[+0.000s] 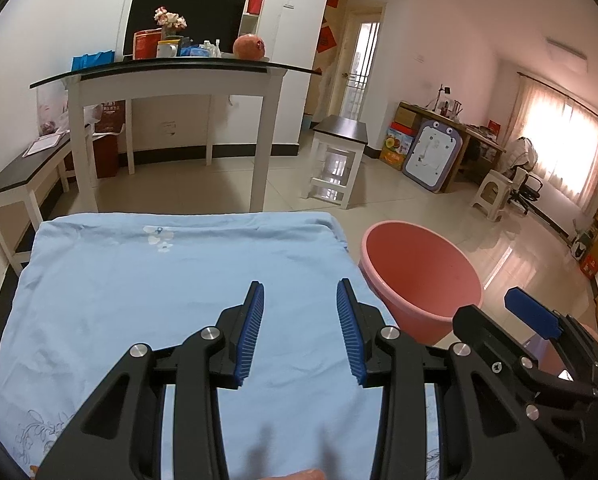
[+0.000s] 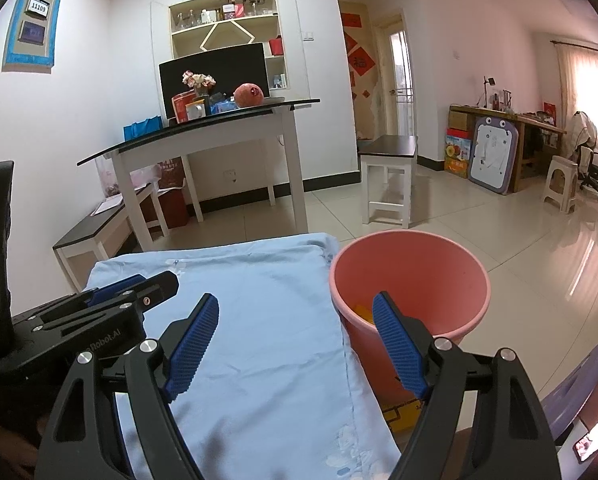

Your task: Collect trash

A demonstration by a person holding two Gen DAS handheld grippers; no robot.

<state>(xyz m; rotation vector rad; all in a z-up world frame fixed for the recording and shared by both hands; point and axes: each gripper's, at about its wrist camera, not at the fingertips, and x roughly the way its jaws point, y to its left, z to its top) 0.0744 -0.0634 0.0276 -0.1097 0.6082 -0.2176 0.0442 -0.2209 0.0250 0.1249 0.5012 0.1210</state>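
A pink bucket [image 1: 419, 272] [image 2: 411, 276] stands on the floor at the right edge of a table covered with a light blue cloth [image 1: 171, 280] [image 2: 259, 320]. Something yellow [image 2: 365, 314] lies at the bucket's bottom. My left gripper [image 1: 300, 320] hovers open over the bare cloth, nothing between its blue pads. My right gripper [image 2: 295, 328] is open too, spanning the cloth's edge and the bucket's rim, and holds nothing. Each gripper shows in the other's view: the right one [image 1: 531, 320] at the right, the left one [image 2: 139, 288] at the left. No loose trash shows on the cloth.
A white table with a dark glass top [image 1: 171, 70] [image 2: 203, 128] stands beyond, loaded with a monitor, flowers and boxes. Low dark-topped benches [image 1: 23, 184] [image 2: 387, 152] flank it. A yellow box [image 2: 399, 416] sits by the bucket's base. Glossy tiled floor stretches right toward a desk and stools.
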